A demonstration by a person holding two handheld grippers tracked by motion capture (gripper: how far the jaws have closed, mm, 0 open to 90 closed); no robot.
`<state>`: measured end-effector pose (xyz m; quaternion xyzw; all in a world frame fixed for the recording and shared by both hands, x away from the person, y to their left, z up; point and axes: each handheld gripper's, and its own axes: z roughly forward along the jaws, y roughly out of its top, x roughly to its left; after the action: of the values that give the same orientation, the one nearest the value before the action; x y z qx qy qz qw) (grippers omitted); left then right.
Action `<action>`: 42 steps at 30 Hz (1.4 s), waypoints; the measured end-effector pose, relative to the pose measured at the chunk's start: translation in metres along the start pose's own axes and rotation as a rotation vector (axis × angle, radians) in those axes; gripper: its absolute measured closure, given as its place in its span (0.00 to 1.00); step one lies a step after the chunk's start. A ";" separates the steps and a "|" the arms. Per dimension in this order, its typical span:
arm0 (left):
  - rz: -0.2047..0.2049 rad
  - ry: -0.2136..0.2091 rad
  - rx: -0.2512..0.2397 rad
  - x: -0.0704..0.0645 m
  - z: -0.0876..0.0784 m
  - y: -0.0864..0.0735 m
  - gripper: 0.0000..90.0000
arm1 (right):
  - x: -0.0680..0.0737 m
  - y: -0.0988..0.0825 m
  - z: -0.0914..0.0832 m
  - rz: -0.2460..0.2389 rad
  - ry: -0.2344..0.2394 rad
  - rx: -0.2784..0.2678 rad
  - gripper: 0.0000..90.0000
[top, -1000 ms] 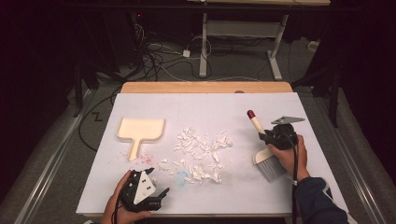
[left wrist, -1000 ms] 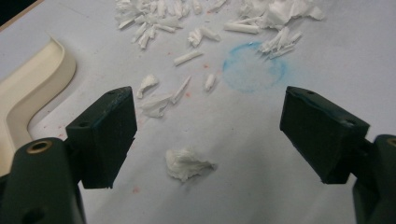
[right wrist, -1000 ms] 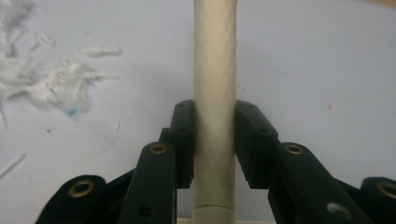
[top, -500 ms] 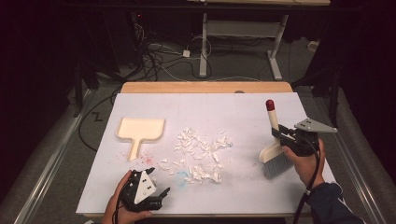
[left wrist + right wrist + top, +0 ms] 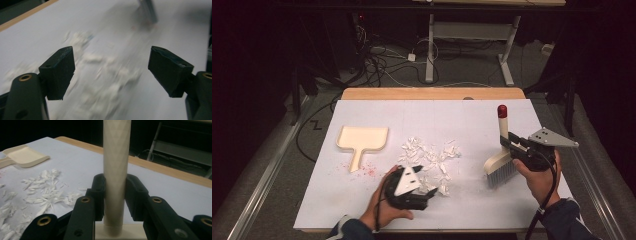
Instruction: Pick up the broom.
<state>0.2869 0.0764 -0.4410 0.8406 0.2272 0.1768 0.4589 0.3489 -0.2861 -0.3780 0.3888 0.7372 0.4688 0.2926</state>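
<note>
My right claw (image 5: 508, 144) grips the cream brush with a red-tipped handle (image 5: 502, 159) near the tabletop's (image 5: 362, 210) right edge. My left claw (image 5: 428, 189), wide and just closing slightly, holds nothing. I think sweeping the white paper scraps (image 5: 432, 160) toward the cream plastic dustpan (image 5: 361, 140) comes next.

Paper scraps (image 5: 100, 82) smeared by motion blur in left gripper view, single pieces not tellable; brush (image 5: 117, 170) handle beyond scraps cut by top edge in right gripper view, bristles hidden below right gripper (image 5: 114, 195); dustpan (image 5: 22, 156) cut by left edge.
</note>
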 end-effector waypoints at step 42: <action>0.021 -0.304 -0.074 -0.005 -0.004 0.036 0.72 | 0.078 0.000 0.003 -0.393 0.547 0.127 0.38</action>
<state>0.2884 0.0593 -0.4088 0.8426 0.1398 0.0604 0.5166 0.3101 -0.2190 -0.3838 0.1166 0.8770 0.4434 0.1438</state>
